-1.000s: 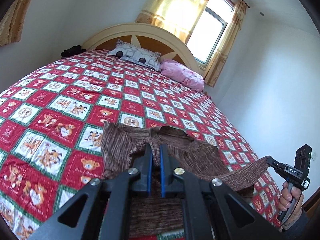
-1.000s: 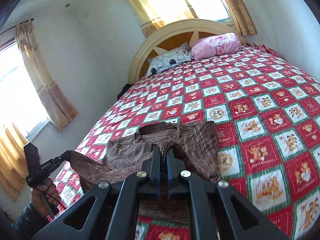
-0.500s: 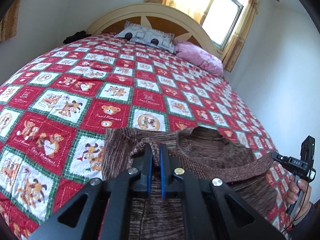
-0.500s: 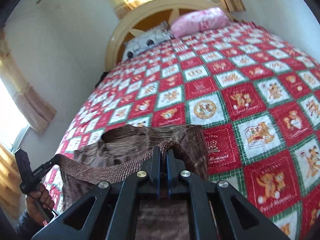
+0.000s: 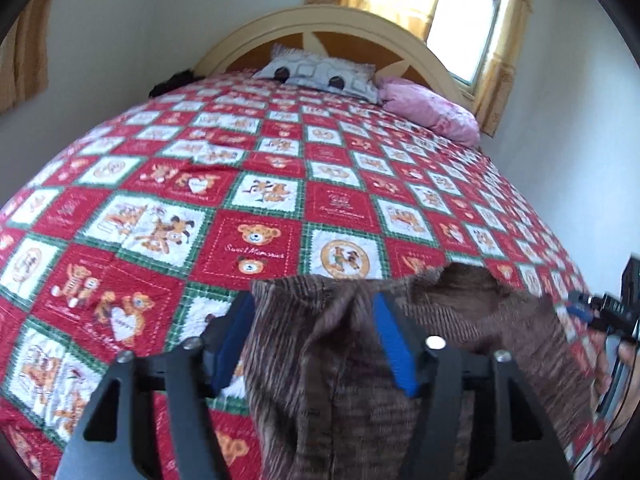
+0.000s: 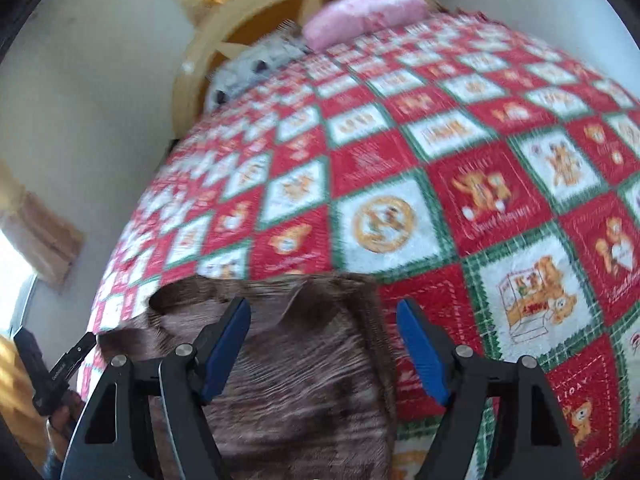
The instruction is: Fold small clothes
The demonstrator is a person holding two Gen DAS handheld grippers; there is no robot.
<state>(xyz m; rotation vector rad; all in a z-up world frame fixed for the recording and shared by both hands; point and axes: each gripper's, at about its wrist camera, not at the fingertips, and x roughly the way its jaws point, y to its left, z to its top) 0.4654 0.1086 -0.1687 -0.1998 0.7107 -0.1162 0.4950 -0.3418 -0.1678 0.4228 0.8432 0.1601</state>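
Sweater [image 5: 352, 380] lies at the bottom centre, running up-frame, between the spread fingers of both the left gripper [image 5: 314, 344] and right gripper [image 6: 324, 350], neither gripping.

Both wrist views look low along the quilt [image 5: 256, 240] toward the headboard [image 5: 320, 28]; both share the brown garment [image 6: 304, 380].

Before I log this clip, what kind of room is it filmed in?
A home bedroom, most likely. A bed with a red teddy-bear patchwork quilt fills the view, a pink pillow lies against an arched wooden headboard, and a curtained window is behind it.
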